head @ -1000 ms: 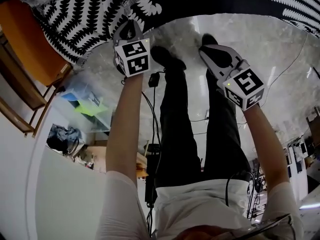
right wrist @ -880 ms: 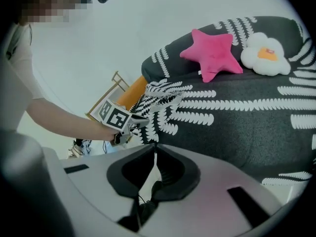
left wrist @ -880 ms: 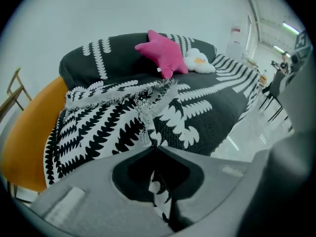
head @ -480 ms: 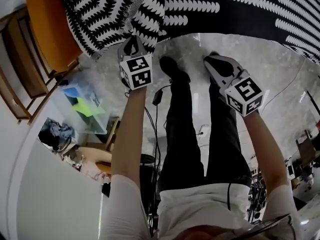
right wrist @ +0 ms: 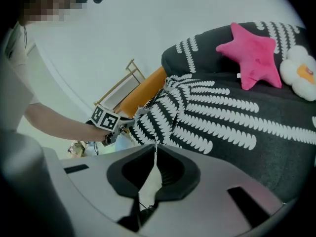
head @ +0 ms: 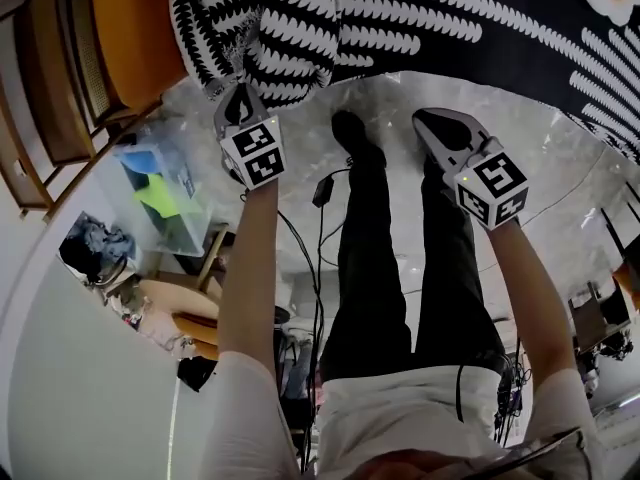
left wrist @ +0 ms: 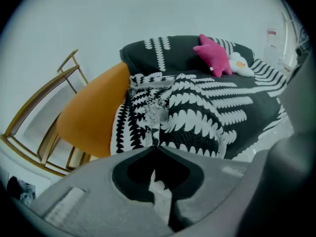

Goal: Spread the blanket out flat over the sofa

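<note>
Blanket [head: 420, 18] of black woven cloth, patterned with rows of white feathery leaf shapes, lies over a dark sofa [left wrist: 131, 58]. It is mostly flat along the seat and back but bunched into folds at the end beside an orange padded chair [left wrist: 94, 117] with a thin wooden frame. The person stands facing it on a pale, glossy, marble-look floor [head: 560, 168]. The left tool [head: 238, 96] is clenched on the blanket's hanging edge at that bunched end, apparently so the rumpled corner can be drawn out and smoothed; the cloth rises straight from its closed tips. The right tool [head: 425, 120] hangs over the floor, apart from the blanket, its jaws pressed together with nothing visibly between them, likely waiting to take another part of the edge. A plush hot-pink star cushion [left wrist: 212, 56] and a soft white flower-shaped cushion [left wrist: 239, 63] with a yellow centre rest on the blanket at the far end, where they probably weigh it down.
</note>
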Demonstrator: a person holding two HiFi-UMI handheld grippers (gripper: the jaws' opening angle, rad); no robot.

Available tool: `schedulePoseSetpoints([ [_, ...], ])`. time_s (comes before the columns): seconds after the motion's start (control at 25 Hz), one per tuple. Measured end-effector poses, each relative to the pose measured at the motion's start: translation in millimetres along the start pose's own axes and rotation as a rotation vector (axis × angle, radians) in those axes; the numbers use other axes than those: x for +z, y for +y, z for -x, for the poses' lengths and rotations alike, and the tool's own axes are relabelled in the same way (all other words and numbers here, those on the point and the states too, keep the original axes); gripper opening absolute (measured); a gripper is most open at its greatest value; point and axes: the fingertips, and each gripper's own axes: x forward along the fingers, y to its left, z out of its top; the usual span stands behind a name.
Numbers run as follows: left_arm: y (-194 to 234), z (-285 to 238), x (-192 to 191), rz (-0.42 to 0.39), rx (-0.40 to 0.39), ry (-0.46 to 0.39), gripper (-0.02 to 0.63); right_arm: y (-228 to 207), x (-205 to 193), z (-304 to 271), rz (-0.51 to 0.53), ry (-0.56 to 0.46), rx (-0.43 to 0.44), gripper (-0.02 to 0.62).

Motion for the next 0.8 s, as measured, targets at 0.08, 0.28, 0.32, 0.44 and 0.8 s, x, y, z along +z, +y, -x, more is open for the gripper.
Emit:
schedulePoseSetpoints([
  [0.08,27.8,5.2,-16.1,0.043,0.049,0.016,0.025,9.8,3.8,-8.9,0.015,0.01,0.01,0.018],
  [0.28,84.9,10.6,-60.8,0.147,0.132,0.068,0.025,32.5,16.3,-35.8,0.037,0.029,0.033,0.018],
  [0.32,95.5,9.7,-70.9,0.175,0.147,0.08,0.026,36.0,18.7,-43.3,0.041,0.035,0.038,0.018],
  [0.44,119.5,8.5,-103.9,0.266,0.188,0.126,0.025,43.2,19.0,-62.4,0.043,0.056,0.051,0.018],
  [0.8,158.1,22.2,-173.0,0.483,0.299,0.203,0.025,46.7,13.7,-95.6,0.09,0.109,0.096,0.018],
])
